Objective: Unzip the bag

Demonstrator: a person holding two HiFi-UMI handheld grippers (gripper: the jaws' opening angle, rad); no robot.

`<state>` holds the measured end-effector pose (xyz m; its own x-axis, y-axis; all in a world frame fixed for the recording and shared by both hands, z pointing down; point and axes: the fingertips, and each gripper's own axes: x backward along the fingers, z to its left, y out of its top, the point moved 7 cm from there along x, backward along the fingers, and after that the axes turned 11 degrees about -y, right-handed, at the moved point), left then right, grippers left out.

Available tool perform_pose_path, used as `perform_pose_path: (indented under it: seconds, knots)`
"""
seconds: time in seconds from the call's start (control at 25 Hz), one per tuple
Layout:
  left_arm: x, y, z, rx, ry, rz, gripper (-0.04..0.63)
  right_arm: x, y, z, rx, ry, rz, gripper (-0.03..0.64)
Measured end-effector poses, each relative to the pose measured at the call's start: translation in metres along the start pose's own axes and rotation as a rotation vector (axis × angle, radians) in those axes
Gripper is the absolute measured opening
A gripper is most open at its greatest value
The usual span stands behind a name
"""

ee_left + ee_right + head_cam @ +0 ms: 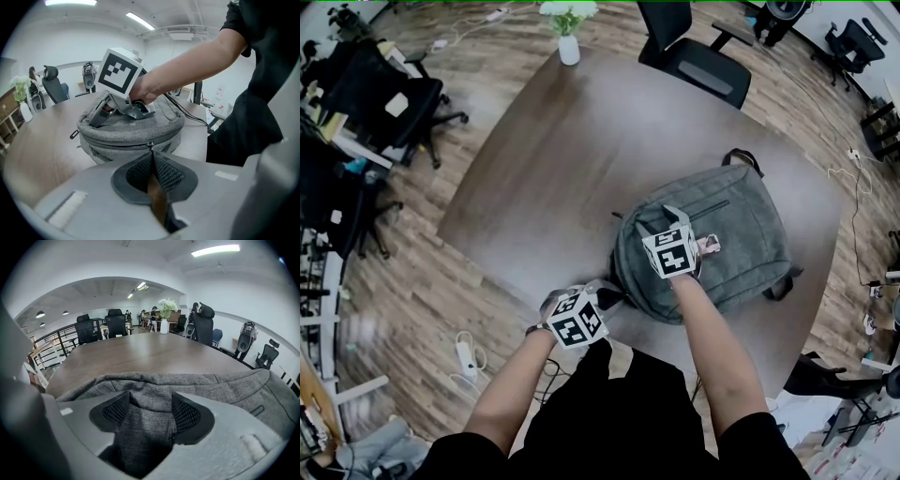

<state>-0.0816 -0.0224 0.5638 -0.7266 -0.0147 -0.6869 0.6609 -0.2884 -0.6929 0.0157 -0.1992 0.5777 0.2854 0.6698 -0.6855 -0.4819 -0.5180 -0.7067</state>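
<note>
A grey backpack (pixel 741 225) lies flat on the brown table (pixel 581 141). My left gripper (pixel 605 298) is at the bag's near left end. In the left gripper view its jaws (pixel 152 161) are shut on a brown zipper pull tab (pixel 155 193), which hangs from the slider (pixel 150 144) on the bag's closed zip. My right gripper (pixel 667 225) rests on top of the bag. In the right gripper view a bunched fold of the grey fabric (pixel 145 423) sits pinched between its two pads (pixel 150 411). The left gripper view shows that gripper's marker cube (pixel 119 70) above the bag (pixel 126 133).
A white vase with flowers (pixel 568 37) stands at the table's far edge, with a black office chair (pixel 694 56) behind it. More black chairs (pixel 384 94) stand on the left. A white power strip (pixel 466 354) lies on the wooden floor near my left arm.
</note>
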Motion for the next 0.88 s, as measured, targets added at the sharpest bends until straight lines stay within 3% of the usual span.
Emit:
perform_pose_path:
  seconds: [0.24, 0.52, 0.88]
  knots:
    - [-0.002, -0.001, 0.001, 0.019, 0.005, -0.025, 0.026, 0.034, -0.004, -0.002, 0.001, 0.077, -0.026, 0.293]
    - [-0.001, -0.003, 0.003, 0.028, 0.003, -0.042, 0.026, 0.084, -0.054, 0.008, 0.14, 0.157, 0.072, 0.291]
    - [0.0, -0.004, 0.005, 0.016, -0.008, -0.029, 0.026, 0.085, -0.081, 0.011, 0.077, 0.171, 0.129, 0.284]
